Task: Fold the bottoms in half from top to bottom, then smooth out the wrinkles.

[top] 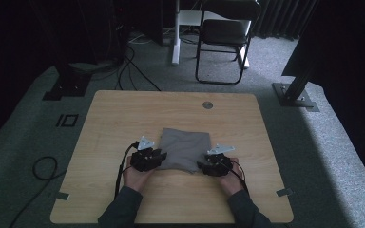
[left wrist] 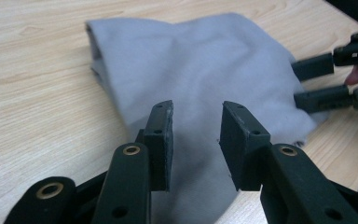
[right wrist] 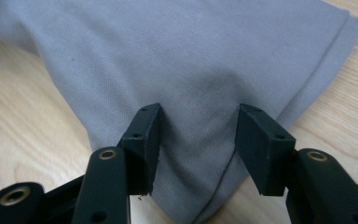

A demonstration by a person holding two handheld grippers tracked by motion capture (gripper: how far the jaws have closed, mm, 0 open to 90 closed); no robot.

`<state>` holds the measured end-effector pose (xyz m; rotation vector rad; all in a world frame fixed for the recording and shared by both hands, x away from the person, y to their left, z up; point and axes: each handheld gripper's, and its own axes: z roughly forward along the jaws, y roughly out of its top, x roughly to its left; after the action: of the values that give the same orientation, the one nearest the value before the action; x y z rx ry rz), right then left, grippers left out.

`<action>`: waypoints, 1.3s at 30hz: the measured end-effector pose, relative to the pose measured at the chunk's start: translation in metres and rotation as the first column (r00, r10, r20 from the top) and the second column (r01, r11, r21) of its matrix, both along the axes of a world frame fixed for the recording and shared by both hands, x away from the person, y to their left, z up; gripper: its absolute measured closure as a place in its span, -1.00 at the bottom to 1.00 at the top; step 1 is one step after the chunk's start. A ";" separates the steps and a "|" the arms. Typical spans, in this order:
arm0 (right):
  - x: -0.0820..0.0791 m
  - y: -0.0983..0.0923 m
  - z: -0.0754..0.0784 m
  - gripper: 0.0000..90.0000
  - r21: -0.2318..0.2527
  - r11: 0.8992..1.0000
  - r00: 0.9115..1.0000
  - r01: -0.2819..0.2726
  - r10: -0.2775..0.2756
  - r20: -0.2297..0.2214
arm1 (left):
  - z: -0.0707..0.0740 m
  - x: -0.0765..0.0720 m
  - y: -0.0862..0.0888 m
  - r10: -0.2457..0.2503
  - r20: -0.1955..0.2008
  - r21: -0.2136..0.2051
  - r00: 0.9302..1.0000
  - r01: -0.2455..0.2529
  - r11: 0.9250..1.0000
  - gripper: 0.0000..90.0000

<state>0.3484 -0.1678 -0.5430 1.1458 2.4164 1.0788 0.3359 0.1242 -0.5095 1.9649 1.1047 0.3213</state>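
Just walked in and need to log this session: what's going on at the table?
A person is working a folded grey cloth on a wooden table, one hand-held gripper in each hand. The left hand-held gripper and right hand-held gripper sit at the cloth's two near corners. Both have their jaws apart over the fabric, pads not pressing it, and the cloth lies flat.

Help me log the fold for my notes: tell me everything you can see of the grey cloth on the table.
The grey cloth is a plain, soft-looking woven fabric, folded into a rough rectangle with layered edges visible along one side. It lies flat on the wooden table, near the person's edge, slightly puffed rather than pressed. The left gripper and right gripper sit at its two near corners, jaws apart over the fabric and not pinching it. Nothing else rests on it.
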 end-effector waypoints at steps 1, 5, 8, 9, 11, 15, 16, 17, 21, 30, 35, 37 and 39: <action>0.000 0.000 0.000 0.11 0.000 1.000 1.000 0.000 0.000 0.000 | 0.000 0.000 0.000 0.000 0.000 0.000 1.000 0.000 1.000 0.45; 0.010 0.008 -0.001 0.12 0.000 1.000 1.000 0.013 -0.013 -0.006 | -0.005 0.005 -0.002 0.004 -0.004 0.019 1.000 -0.004 1.000 0.45; 0.015 0.014 -0.001 0.12 -0.001 1.000 1.000 0.015 -0.015 0.000 | -0.006 0.007 -0.002 0.009 -0.004 0.027 1.000 -0.009 1.000 0.45; 0.018 0.016 -0.001 0.12 0.000 1.000 1.000 0.017 -0.017 0.000 | -0.006 0.008 -0.002 0.011 -0.004 0.028 1.000 -0.011 1.000 0.45; 0.023 0.018 -0.001 0.12 -0.001 1.000 1.000 0.022 -0.022 -0.001 | -0.006 0.010 -0.001 0.011 -0.002 0.031 1.000 -0.011 0.999 0.45; 0.032 0.022 -0.001 0.11 -0.001 1.000 1.000 0.030 -0.030 -0.005 | -0.006 0.011 0.000 0.016 0.004 0.036 1.000 -0.016 0.999 0.44; 0.033 0.023 -0.001 0.10 -0.001 0.999 0.999 0.032 -0.032 -0.003 | -0.006 0.011 0.000 0.019 0.007 0.039 1.000 -0.019 0.999 0.43; 0.034 0.023 -0.001 0.09 -0.002 0.999 0.999 0.033 -0.033 -0.002 | -0.006 0.011 0.000 0.022 0.011 0.044 1.000 -0.022 0.999 0.42; 0.042 0.024 -0.002 0.08 -0.006 0.999 0.999 0.039 -0.039 0.003 | -0.009 0.015 0.001 0.036 0.007 0.056 0.999 -0.036 0.998 0.39; 0.057 0.029 -0.002 0.07 -0.017 0.998 0.999 0.053 -0.053 -0.003 | -0.022 0.025 0.005 0.071 -0.017 0.104 0.997 -0.069 0.992 0.40; 0.054 0.024 -0.005 0.06 -0.042 0.998 0.999 0.051 -0.052 0.000 | -0.028 0.023 0.008 0.071 -0.027 0.110 0.997 -0.067 0.992 0.38; 0.052 0.022 -0.005 0.06 -0.042 0.998 0.999 0.051 -0.051 -0.001 | -0.029 0.021 0.009 0.071 -0.026 0.114 0.997 -0.068 0.991 0.36; 0.050 0.018 -0.006 0.06 -0.040 0.998 0.999 0.051 -0.051 0.000 | -0.029 0.016 0.013 0.073 -0.019 0.101 0.997 -0.070 0.992 0.36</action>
<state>0.3980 -0.1500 -0.5485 1.1884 2.3849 1.0106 0.3514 0.1375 -0.5389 2.0245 1.1965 0.4003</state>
